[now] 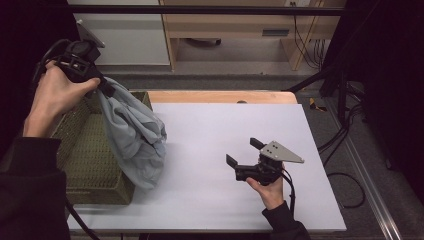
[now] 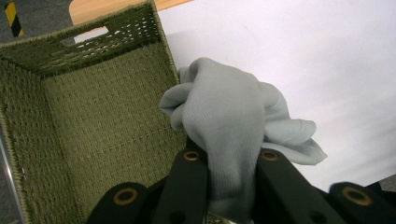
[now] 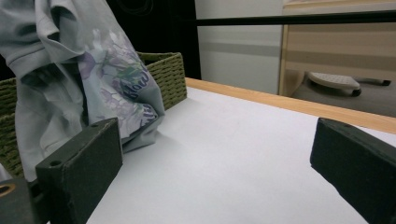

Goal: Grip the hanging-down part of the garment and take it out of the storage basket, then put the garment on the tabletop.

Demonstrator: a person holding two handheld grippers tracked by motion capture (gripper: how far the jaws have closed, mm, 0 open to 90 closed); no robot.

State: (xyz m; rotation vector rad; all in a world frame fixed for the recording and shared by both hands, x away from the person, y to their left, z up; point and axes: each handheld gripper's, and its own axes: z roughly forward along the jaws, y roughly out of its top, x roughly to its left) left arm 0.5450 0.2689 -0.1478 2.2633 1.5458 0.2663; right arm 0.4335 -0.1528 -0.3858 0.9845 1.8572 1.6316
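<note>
A light grey shirt (image 1: 134,135) with a flower print (image 3: 119,79) hangs from my left gripper (image 1: 106,89), which is shut on its top fold (image 2: 224,140) and held high over the green woven basket (image 1: 85,165). The cloth drapes down across the basket's right wall, and its lower end touches the white table. My right gripper (image 1: 243,151) rests low on the table to the right, open, jaws wide apart with nothing between them, pointing toward the shirt.
The basket's inside (image 2: 93,130) looks bare. The white tabletop (image 1: 225,125) stretches to the right of the basket, with a wooden strip (image 1: 220,96) along its far edge. Black stands and cables (image 1: 345,125) sit off the right side.
</note>
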